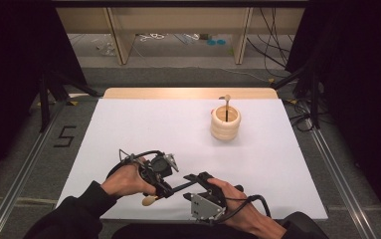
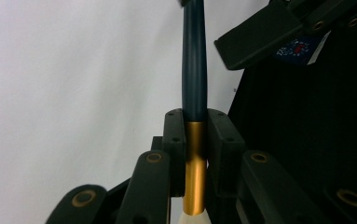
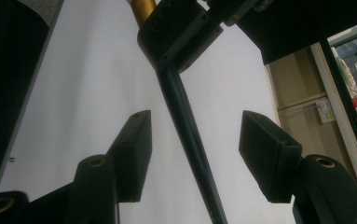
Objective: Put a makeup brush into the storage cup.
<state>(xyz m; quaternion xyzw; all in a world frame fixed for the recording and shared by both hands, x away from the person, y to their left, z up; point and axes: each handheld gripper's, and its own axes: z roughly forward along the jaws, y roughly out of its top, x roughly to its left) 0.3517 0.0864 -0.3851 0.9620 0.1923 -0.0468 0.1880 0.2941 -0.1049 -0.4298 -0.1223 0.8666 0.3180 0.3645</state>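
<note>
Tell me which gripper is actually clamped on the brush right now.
The left gripper: its jaws are shut on the brush at the gold ferrule. The right gripper is open, its jaws apart on either side of the dark handle.

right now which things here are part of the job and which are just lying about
In use:
- brush, dark handle, gold ferrule, clamped in the left gripper
- right gripper, open around the handle
- wooden holder with another brush upright in it, likely

Lying about:
- cables and blue items on the floor beyond the table
</note>
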